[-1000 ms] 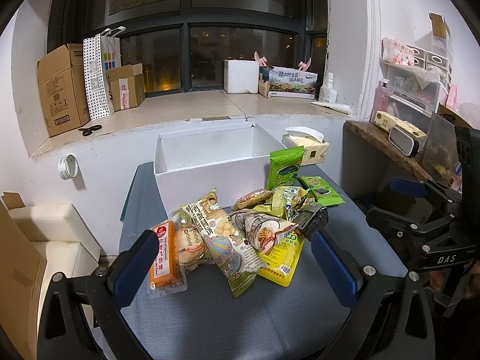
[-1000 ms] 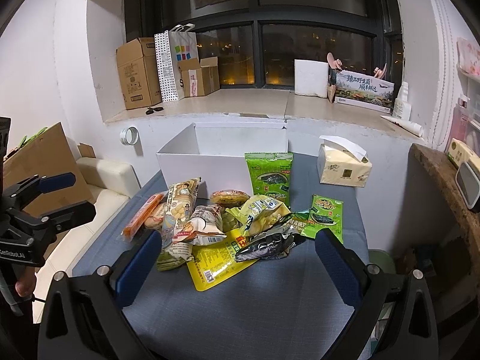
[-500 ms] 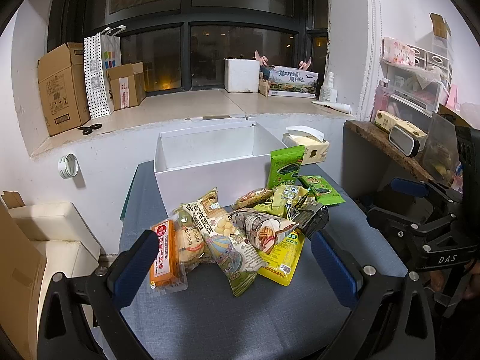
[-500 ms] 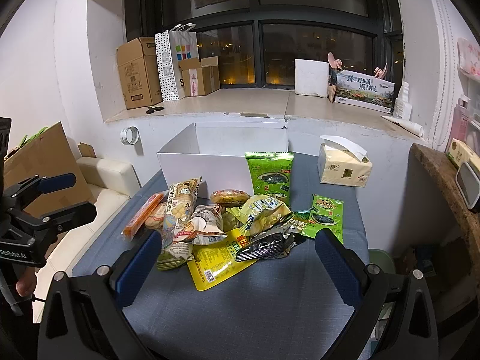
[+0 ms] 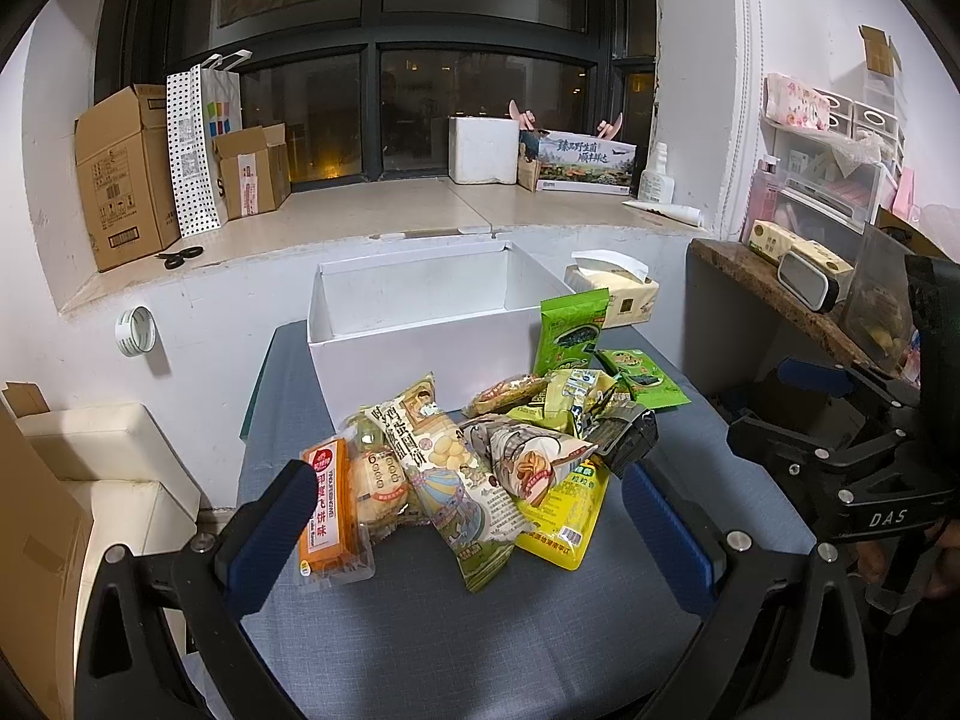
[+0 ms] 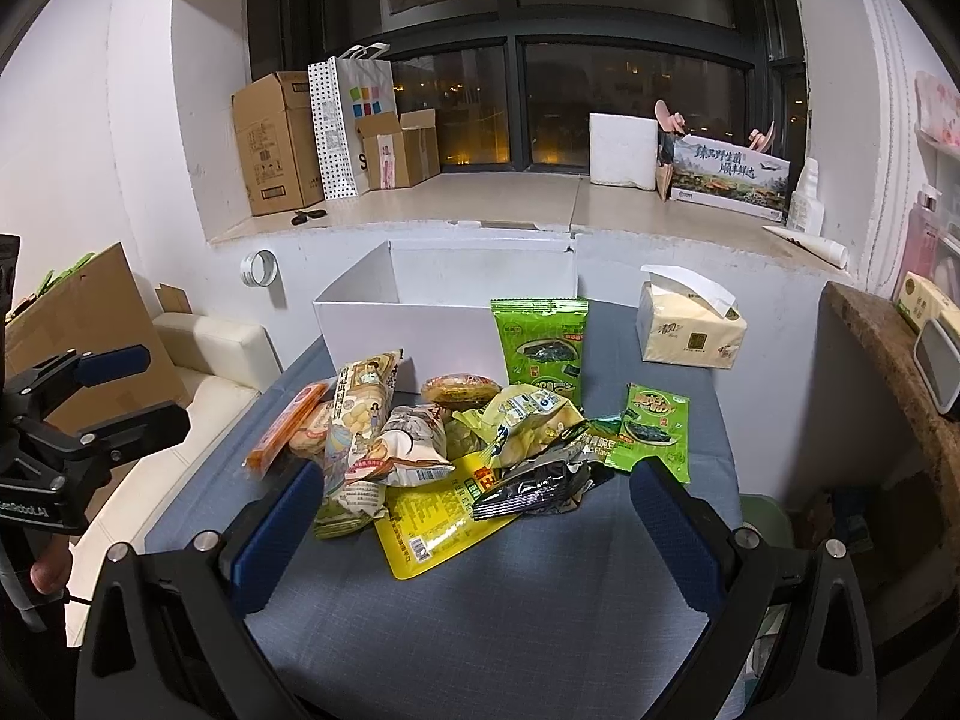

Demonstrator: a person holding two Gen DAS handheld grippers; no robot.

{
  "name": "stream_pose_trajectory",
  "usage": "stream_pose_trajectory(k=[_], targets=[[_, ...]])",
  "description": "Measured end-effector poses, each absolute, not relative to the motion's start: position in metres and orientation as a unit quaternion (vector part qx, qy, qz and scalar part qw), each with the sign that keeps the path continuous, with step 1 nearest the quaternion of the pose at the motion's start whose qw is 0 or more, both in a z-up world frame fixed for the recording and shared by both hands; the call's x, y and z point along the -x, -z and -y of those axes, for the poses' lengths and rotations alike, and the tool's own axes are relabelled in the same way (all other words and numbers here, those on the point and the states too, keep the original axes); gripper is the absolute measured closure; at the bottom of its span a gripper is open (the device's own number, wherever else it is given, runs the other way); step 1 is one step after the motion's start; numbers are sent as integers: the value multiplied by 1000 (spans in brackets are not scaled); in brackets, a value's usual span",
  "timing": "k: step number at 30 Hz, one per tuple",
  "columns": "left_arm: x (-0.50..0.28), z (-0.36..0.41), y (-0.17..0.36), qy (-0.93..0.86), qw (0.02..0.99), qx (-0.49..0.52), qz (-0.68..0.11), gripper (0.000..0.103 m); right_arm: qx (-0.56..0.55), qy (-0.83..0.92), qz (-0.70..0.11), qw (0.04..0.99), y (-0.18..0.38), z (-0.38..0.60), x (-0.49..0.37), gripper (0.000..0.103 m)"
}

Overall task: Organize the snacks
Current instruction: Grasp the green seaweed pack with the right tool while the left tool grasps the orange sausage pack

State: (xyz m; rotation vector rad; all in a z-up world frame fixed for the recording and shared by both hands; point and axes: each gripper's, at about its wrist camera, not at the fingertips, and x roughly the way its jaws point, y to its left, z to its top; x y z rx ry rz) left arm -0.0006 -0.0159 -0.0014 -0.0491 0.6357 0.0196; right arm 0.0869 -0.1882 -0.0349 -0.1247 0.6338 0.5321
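A heap of snack packets [image 5: 474, 456] [image 6: 444, 444] lies on the blue-grey table [image 5: 420, 630], in front of an open white box [image 5: 420, 324] [image 6: 420, 324]. An orange cracker pack [image 5: 327, 510] lies at the heap's left. A yellow pouch [image 6: 438, 516] and a black packet [image 6: 534, 486] sit at the front, and a green seaweed bag [image 6: 540, 342] leans on the box. My left gripper [image 5: 474, 516] hovers open in front of the heap, holding nothing. My right gripper [image 6: 480, 516] is open too, just short of the heap.
A tissue pack [image 6: 690, 330] stands on the table's far right. Behind is a windowsill with cardboard boxes [image 5: 126, 180], a paper bag [image 5: 201, 144] and a white foam box [image 5: 483, 150]. A brown shelf [image 5: 774, 288] juts in at right. A white seat [image 5: 90, 462] sits left.
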Motion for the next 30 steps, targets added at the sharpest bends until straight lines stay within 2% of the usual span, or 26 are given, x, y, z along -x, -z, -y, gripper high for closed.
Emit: stream_pose_trajectory(k=[12,17,22,30], targets=[[-3,15,10,-5,946,30,-324,0,43,-271,-308,911,47,180,-122,0],[-3,11,14,-10,944,34,-327,0,61,-243,-301,920,54,162,-175,0],[-4,3,19,-16,942,43,-334,0,32,-208,-353,911,79,149,-244,0],[-5,-8,30,-24,937,57,-344,0,58,-179,-362,913,98,121,-281,0]])
